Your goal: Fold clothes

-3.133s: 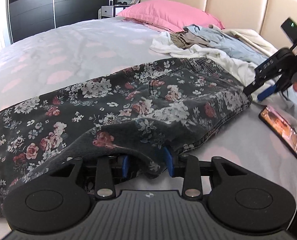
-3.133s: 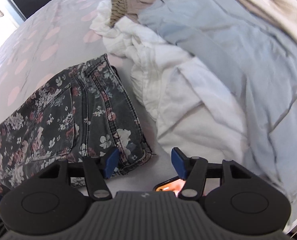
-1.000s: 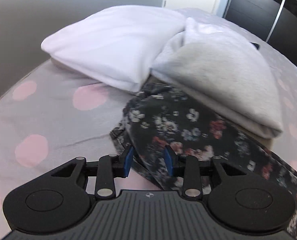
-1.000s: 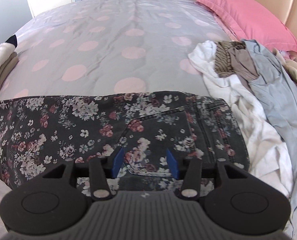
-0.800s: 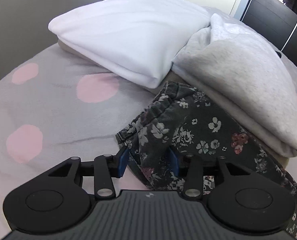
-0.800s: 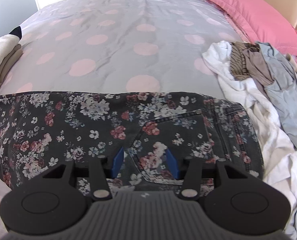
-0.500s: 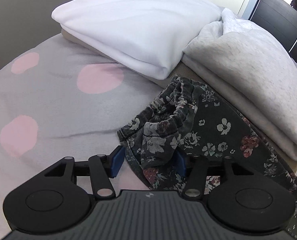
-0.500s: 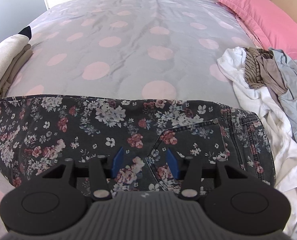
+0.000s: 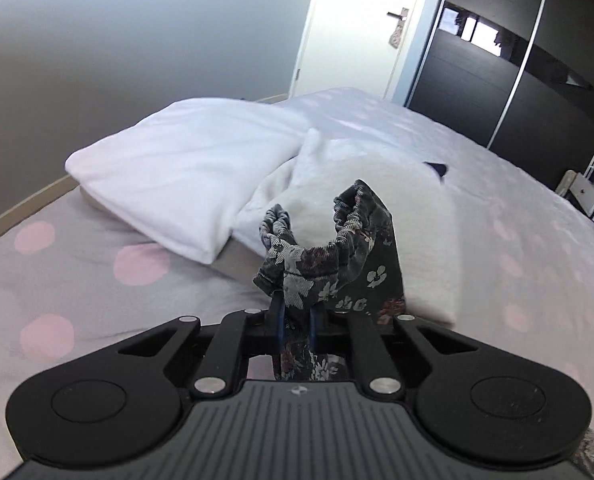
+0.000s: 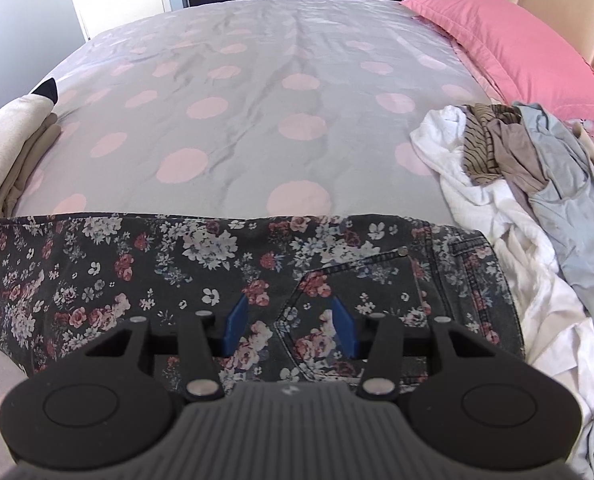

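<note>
Dark floral trousers (image 10: 225, 264) lie flat across the near side of the bed in the right wrist view, waistband and back pocket to the right. My right gripper (image 10: 289, 326) is open, hovering just over the pocket area, holding nothing. In the left wrist view my left gripper (image 9: 295, 322) is shut on the elastic leg cuff of the floral trousers (image 9: 337, 252) and holds it lifted above the bed, the cuff standing up in front of the folded pile.
Folded white (image 9: 193, 160) and grey-white (image 9: 377, 184) clothes are stacked at the bed's foot end. A heap of unfolded white, striped and blue clothes (image 10: 517, 184) lies to the right, a pink pillow (image 10: 517, 44) behind it. The dotted bedspread (image 10: 257, 92) stretches beyond.
My left gripper closed on the trouser cuff and lifted it off the bed. My right gripper drifted slightly back over the pocket, still open.
</note>
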{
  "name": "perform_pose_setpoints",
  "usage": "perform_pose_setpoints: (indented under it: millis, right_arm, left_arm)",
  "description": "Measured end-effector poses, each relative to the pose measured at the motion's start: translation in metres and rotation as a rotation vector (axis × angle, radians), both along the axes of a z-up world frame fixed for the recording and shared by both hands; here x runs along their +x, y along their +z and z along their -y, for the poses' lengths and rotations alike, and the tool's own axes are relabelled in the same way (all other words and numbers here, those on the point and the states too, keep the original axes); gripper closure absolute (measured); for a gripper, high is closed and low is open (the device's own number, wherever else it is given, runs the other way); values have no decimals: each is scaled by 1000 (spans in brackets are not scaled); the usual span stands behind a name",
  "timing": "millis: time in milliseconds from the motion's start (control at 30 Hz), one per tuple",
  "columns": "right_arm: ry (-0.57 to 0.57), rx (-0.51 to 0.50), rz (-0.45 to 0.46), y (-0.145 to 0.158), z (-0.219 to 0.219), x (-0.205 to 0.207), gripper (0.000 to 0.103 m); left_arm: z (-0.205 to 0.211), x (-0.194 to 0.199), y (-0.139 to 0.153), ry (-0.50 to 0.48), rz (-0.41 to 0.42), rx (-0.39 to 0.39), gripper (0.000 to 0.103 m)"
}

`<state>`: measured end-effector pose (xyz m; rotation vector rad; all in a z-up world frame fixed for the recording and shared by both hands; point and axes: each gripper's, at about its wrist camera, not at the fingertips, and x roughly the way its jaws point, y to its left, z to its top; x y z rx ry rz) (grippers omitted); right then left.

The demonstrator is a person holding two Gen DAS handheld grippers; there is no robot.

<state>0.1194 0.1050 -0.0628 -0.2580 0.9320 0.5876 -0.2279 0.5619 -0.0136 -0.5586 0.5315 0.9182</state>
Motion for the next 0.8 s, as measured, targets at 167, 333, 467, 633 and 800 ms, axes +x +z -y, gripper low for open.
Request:
perform_pose_setpoints:
  millis: [167, 333, 467, 633, 800]
  right_arm:
    - [-16, 2, -6, 5, 16, -1, 53]
    - [-20, 39, -34, 9, 32, -3, 54]
    - [-22, 78, -79, 9, 41, -3, 54]
    - [-15, 97, -131, 5, 46, -4, 61]
    - [10, 128, -232, -8, 42, -7, 66]
  left_arm:
    - [61, 39, 41, -136, 57, 46, 95]
    - [137, 81, 56, -283, 80, 122, 95]
    - [201, 117, 49, -407, 29, 225, 95]
    - [259, 154, 18, -538, -54, 245, 95]
    - [318, 174, -23, -680, -176, 295, 96]
